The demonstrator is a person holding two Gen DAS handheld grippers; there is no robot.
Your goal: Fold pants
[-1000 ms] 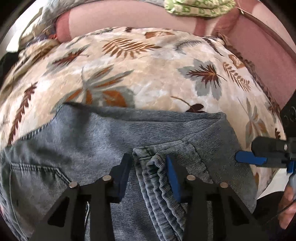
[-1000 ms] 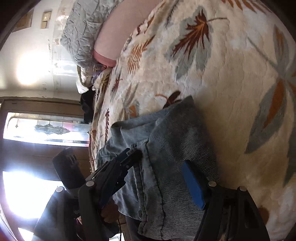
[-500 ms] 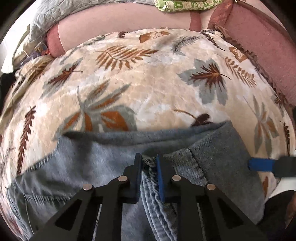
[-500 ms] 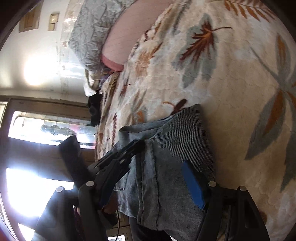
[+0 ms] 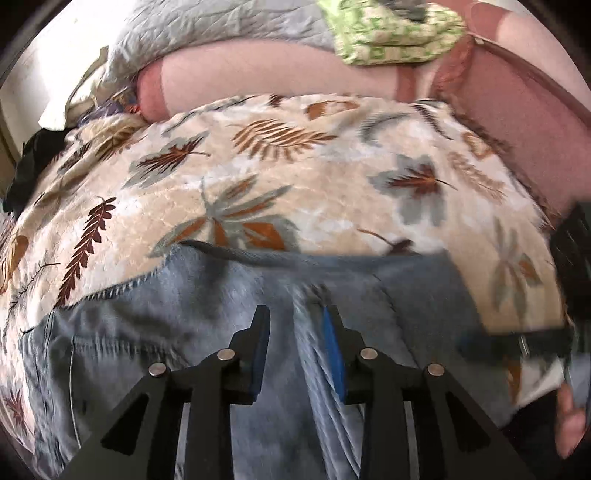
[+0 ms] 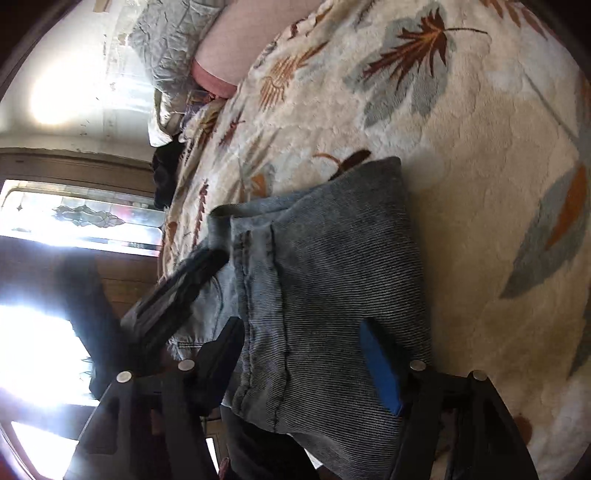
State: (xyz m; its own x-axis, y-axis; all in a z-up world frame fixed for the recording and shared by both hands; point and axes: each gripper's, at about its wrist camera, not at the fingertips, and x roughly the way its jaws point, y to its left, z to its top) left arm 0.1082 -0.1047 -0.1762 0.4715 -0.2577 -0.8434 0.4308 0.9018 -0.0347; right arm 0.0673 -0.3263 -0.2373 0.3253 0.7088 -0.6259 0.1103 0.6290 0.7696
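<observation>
Faded blue jeans point(image 5: 184, 332) lie folded on a leaf-patterned bedspread point(image 5: 295, 177). My left gripper point(image 5: 294, 314) hovers over them and its jaws are opening. A raised ridge of denim point(image 5: 310, 354) stands between the pads, close to the blue right pad, with nothing pressed. In the right wrist view my right gripper point(image 6: 299, 328) straddles the folded corner of the jeans point(image 6: 332, 258). Its jaws stand wide and are closing slightly, with denim between them and no clear pinch. The left gripper point(image 6: 192, 280) shows there as a dark blur over the seam.
A pink bolster point(image 5: 277, 70), a grey quilt point(image 5: 207, 26) and a green patterned cloth point(image 5: 388, 33) lie at the bed's far end. A dusty-pink upholstered side point(image 5: 517, 110) borders the right. Dark cloth point(image 5: 29, 173) sits at the left edge. A hand point(image 5: 569, 417) shows low right.
My left gripper pinched the denim ridge half a second ago, then let it go, with its jaws now apart, and it has risen. The right gripper has stayed over the jeans' corner.
</observation>
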